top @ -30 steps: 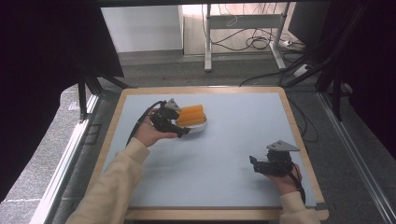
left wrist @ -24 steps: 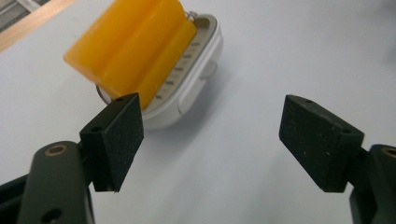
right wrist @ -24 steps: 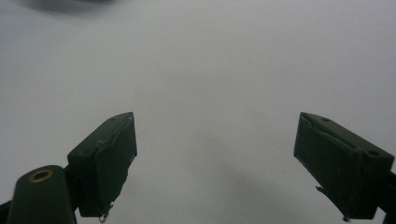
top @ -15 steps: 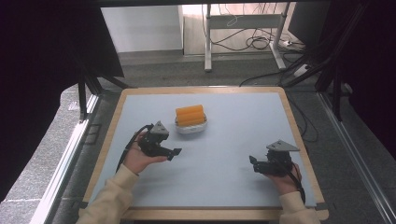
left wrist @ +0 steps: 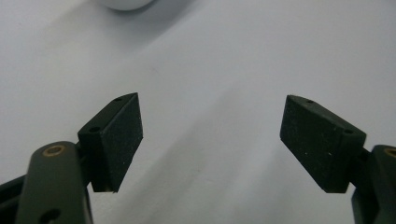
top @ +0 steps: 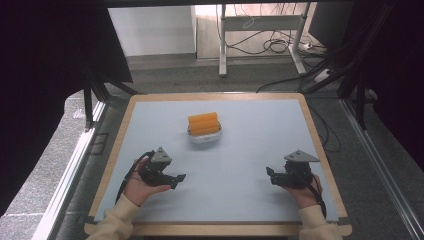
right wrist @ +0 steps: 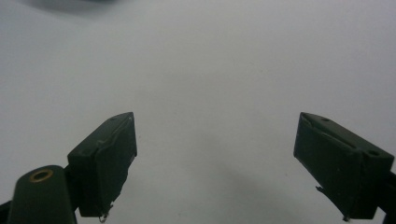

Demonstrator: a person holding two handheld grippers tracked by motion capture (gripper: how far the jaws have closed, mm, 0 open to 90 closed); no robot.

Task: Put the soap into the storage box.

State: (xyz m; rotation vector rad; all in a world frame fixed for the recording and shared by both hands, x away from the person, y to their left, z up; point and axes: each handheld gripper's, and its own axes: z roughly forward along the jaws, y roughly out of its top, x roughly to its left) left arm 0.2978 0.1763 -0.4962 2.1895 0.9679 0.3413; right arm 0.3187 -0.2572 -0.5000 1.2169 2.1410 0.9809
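Observation:
A small white dish (top: 204, 137) holding orange cylinders (top: 203, 123) stands near the middle of the pale blue table top (top: 250, 150). My left gripper (top: 179, 178) rests low at the front left, well clear of the dish, its jaws wide apart with nothing between them (left wrist: 210, 140). The dish's white rim (left wrist: 123, 3) peeks in at the top of the left gripper view. My right gripper (top: 271, 174) sits at the front right, jaws spread over bare table (right wrist: 215, 158).
A wooden rim (top: 320, 145) frames the table. Beyond the far edge lie grey floor, a metal desk frame (top: 222, 35) and cables (top: 280, 47). Dark frame bars (top: 360, 80) stand at both sides.
My left gripper has drawn back from the dish toward the front left of the table, leaving the orange cylinders in the dish. The right gripper has stayed put.

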